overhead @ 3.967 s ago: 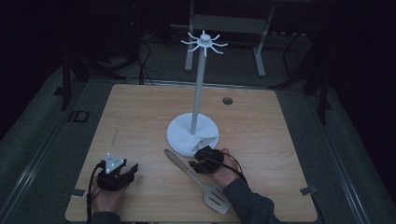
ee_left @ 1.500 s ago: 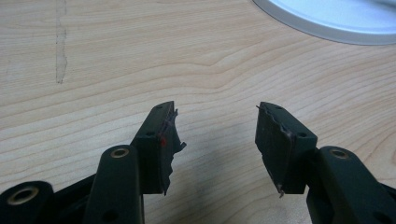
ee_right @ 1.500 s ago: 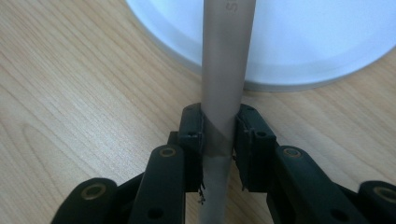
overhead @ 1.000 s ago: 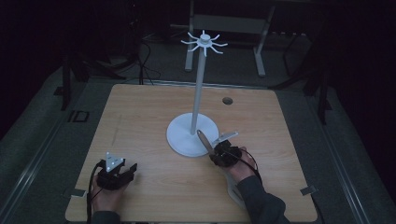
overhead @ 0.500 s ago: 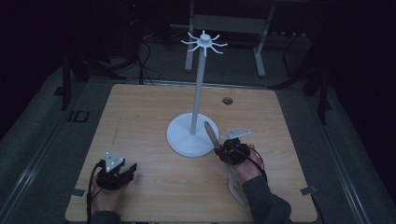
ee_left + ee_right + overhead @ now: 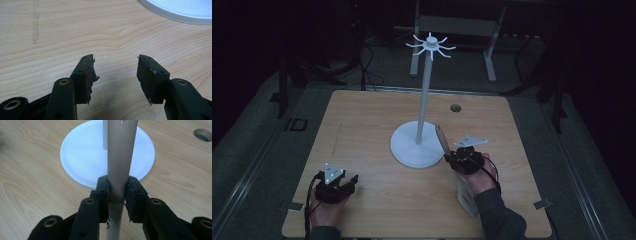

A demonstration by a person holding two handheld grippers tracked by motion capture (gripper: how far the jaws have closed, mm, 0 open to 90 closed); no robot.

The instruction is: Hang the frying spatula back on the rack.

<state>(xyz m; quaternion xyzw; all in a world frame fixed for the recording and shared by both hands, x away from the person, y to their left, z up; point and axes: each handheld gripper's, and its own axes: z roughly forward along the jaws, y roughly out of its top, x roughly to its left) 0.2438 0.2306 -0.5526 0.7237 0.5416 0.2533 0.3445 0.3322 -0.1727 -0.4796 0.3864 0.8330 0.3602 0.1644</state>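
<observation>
A wooden table point(image 6: 362, 130) is being viewed from above in a dim room. A white stand point(image 6: 418, 147), with a round base, a tall thin pole and a ring of small hooks at its top, is standing near the table's middle.

A pale spatula point(image 6: 442, 140) is being held by the right gripper point(image 6: 464, 161), just to the right of the stand's base. In the right gripper view, the spatula's handle point(image 6: 121, 157) is being pinched between the two black pads point(image 6: 103, 195), one pressed against each side. The handle is running up through the grip and on past the fingertips, crossing in front of the white base point(image 6: 82, 157). From above, the handle's end is seen tilted up toward the pole, while the flat blade point(image 6: 466, 197) is partly hidden beside the person's forearm.

The left gripper point(image 6: 334, 186) is being rested near the table's front left corner, well apart from the spatula. Its fingers point(image 6: 85, 77) are being held spread wide, with bare wood showing between them.
</observation>
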